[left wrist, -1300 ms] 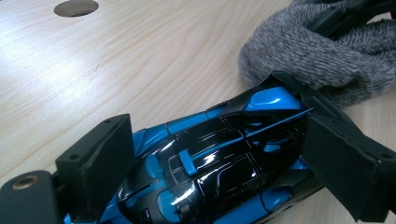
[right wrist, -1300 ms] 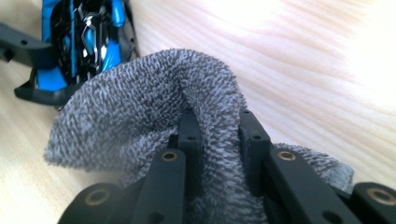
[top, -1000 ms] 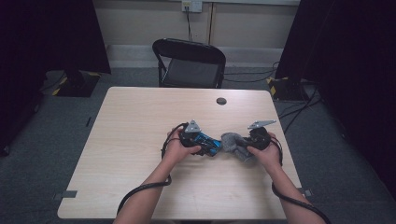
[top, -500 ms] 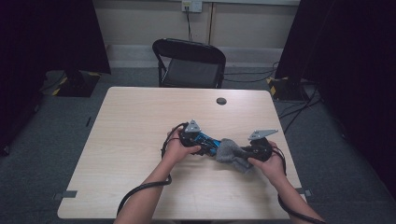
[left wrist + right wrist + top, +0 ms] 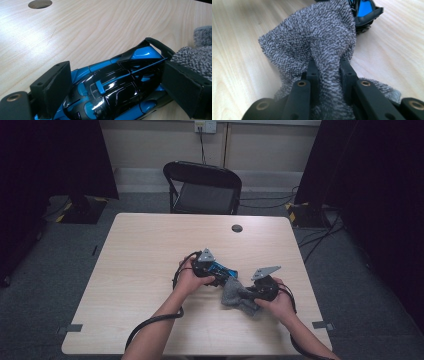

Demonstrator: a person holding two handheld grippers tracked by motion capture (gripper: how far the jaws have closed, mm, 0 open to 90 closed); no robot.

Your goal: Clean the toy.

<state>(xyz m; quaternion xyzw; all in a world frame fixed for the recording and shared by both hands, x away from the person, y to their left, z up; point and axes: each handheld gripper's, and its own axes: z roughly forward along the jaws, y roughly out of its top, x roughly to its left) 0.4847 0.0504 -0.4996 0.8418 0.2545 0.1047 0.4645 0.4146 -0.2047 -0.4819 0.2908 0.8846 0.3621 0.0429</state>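
Table [image 5: 150, 270], pale wood grain. The work sat at about 4 o'clock from the table's centre in the high view, near the person's edge.

Left gripper [image 5: 120, 100]: pads clamped across the flanks of a blue and black toy car [image 5: 117, 92], which lay on its wheels on the table. In the left gripper view the car's rear wing pointed to 2 o'clock, its nose to 7 o'clock. The car was pinned, not lifted, as far as could be told.

Right gripper [image 5: 328, 67]: jaws drawn together on a fold of a grey terry cloth [image 5: 317, 37]. The loose bulk of the cloth spread beyond the jaws toward 12 o'clock and met the car's tail end at 1 o'clock in the right gripper view. In the high view the cloth [image 5: 235, 292] lay at 4 o'clock of the car [image 5: 220, 269], touching it.

Judged step: wiping the car with the cloth while the other gripper steadied it; contact so far was at the rear only.

Next move, as judged: drag the cloth up over the wing and along the roof toward the nose. That called for a firm hold on the car so it would not roll, and light downward pressure so the thin wing was not snagged by the terry loops. The left pads covered both flanks, so those would need a regrip to be reached.

Cable hole [image 5: 237, 228] at 12 o'clock of the work, well apart.
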